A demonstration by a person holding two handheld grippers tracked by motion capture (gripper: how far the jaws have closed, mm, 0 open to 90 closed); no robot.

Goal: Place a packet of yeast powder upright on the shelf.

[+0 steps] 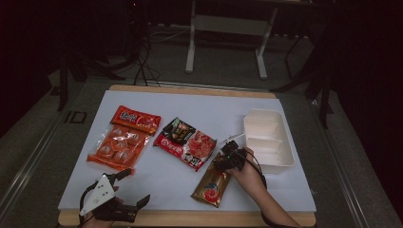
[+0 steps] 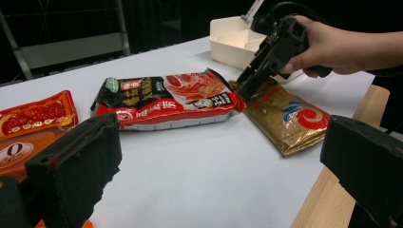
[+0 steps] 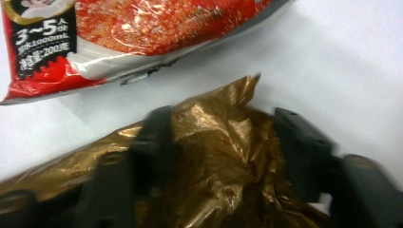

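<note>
A gold foil packet (image 1: 214, 187) lies at the front right of the white table top (image 1: 157, 180). My right gripper (image 1: 224, 161) comes down on its far end, held by a hand. In the right gripper view the foil (image 3: 214, 156) is bunched and crumpled between the two black jaws, whose pads press on it; the gripper (image 3: 218, 123) is shut on it. The left gripper view shows that gripper (image 2: 244, 88) biting the packet's (image 2: 290, 118) top edge. My left gripper (image 1: 135, 187) rests at the front left corner, open, with nothing between its jaws (image 2: 218, 152).
A red and black noodle packet (image 1: 185, 142) lies just left of the gold one. A clear bag of orange snacks (image 1: 119, 147) and a red packet (image 1: 135, 118) sit at the left. A white divided tray (image 1: 285, 156) stands at the right, close behind my right hand.
</note>
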